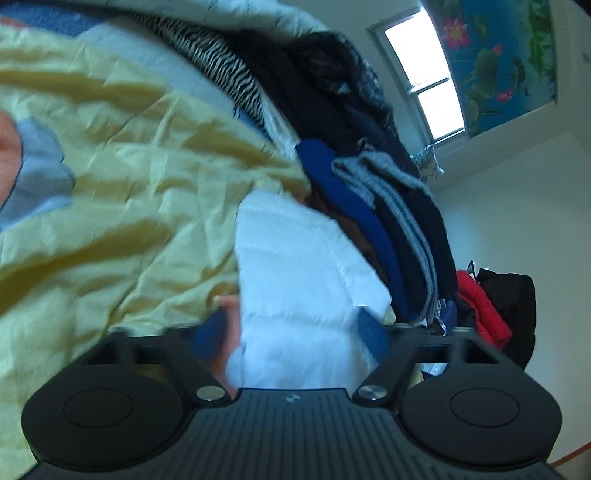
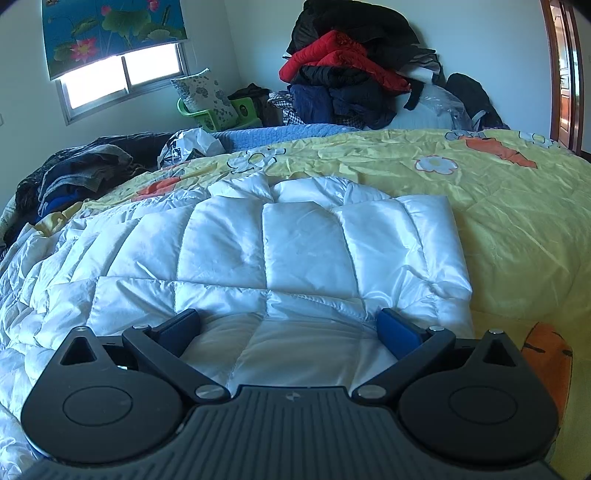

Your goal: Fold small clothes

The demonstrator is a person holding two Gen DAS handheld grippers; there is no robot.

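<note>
Nearest us, right gripper (image 2: 290,330): jaws spread wide over the white quilted jacket (image 2: 266,251), blue pads resting on its near edge, pinching nothing.

The jacket lies flat on the yellow bedspread (image 2: 517,221), which bears flower and carrot prints.

Left gripper (image 1: 295,328): view rolled and blurred. Its jaws are partly spread with a fold of the jacket (image 1: 295,266) between them; we cannot tell whether the pads press on it.

Green basket (image 2: 207,114), by the window (image 2: 122,77): we see a flowered cushion (image 2: 207,96) standing in it; the rest of its contents are hidden.

Clothes heap (image 2: 351,74) against the far wall: red, black and navy coats.

Dark clothes (image 2: 81,166) piled at the bed's left edge, a plastic bag (image 2: 192,144) just beside them.

Lotus blind (image 2: 110,29) over the window.
</note>
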